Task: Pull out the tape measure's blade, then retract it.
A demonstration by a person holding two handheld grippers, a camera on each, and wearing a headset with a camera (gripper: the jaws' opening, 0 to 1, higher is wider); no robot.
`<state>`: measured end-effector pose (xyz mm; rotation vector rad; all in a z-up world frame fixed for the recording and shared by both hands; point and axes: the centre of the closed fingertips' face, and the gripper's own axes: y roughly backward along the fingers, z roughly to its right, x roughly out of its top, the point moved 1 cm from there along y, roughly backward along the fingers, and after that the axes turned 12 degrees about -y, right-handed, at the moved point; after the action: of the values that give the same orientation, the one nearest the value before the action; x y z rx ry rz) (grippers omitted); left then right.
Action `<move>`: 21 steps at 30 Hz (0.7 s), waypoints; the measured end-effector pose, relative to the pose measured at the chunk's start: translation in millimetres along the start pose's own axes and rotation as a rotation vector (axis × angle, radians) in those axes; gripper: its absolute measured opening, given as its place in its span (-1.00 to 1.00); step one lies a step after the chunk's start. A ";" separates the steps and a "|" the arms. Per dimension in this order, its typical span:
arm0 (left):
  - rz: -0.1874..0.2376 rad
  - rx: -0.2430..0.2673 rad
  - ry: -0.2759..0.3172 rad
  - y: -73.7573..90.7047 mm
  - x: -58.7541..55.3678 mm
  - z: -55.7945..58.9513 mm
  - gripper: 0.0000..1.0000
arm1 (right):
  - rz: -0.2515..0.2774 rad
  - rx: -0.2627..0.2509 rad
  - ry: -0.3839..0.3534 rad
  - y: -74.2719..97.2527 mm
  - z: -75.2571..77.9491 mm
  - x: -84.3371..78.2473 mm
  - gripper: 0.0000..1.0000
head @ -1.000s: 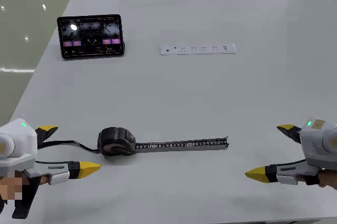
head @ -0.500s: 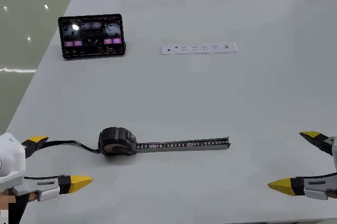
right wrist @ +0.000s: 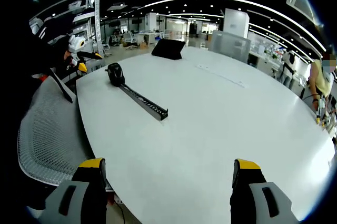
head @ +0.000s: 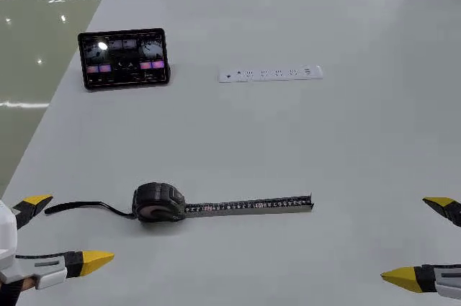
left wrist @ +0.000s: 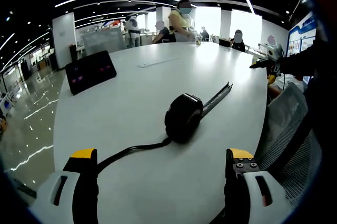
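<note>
Blade (head: 248, 206) lies drawn out from its case (head: 158, 202) on the desk (head: 288, 140). My left gripper (head: 75, 228) near the case and right gripper (head: 410, 239) beyond the tip both have jaws spread, empty. Retraction is next, I judge: steady the case, release the blade.

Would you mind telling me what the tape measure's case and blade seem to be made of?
The case looks like dark matte rubber or plastic, with little glare. The blade seems thin metal, lying stiff and straight on the table, with printed marks.
</note>
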<state>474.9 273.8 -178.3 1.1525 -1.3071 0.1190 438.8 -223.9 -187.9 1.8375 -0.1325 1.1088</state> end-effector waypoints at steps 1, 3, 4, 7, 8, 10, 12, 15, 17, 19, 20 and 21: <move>0.002 0.003 -0.003 0.1 0.2 -0.6 0.98 | 0.001 -0.002 0.001 0.7 2.0 -0.3 0.99; 0.000 0.005 0.000 0.0 -0.6 -0.6 0.98 | -0.001 -0.006 -0.003 1.5 3.2 -0.7 0.99; -0.002 0.003 0.004 -0.1 -1.4 0.0 0.98 | -0.002 -0.006 -0.003 1.9 4.2 -0.6 0.99; -0.005 0.005 0.007 -0.3 -2.2 0.3 0.98 | -0.001 -0.004 0.001 2.4 4.2 0.7 0.99; -0.006 0.004 0.006 -0.4 -2.0 0.6 0.98 | 0.000 -0.004 0.003 2.8 5.0 1.1 0.99; -0.005 0.001 0.004 -1.0 -1.7 0.8 0.98 | 0.000 -0.004 0.000 3.0 5.6 1.2 0.99; -0.006 -0.001 0.004 -1.4 -1.6 0.5 0.98 | -0.003 -0.005 -0.001 3.0 5.6 0.4 0.99; -0.005 -0.001 0.001 -2.1 -1.5 -1.2 0.98 | -0.008 -0.003 0.002 3.1 4.8 -0.5 0.99; -0.004 0.007 0.008 -2.0 -1.3 -3.2 0.98 | -0.015 -0.001 0.005 3.5 4.6 -1.5 0.99; -0.002 0.016 0.024 -2.3 -1.2 -4.8 0.98 | -0.017 -0.003 0.005 3.8 5.4 -0.7 0.99; 0.000 0.016 0.029 -2.4 -0.8 -4.6 0.98 | -0.017 -0.003 0.000 3.9 5.9 -0.2 0.99; -0.001 0.017 0.034 -2.5 -0.7 -4.5 0.98 | -0.012 0.000 -0.009 4.0 6.1 1.8 0.99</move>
<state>479.4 276.2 -179.5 1.1611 -1.2780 0.1487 441.6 -230.1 -184.7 1.8409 -0.1267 1.0928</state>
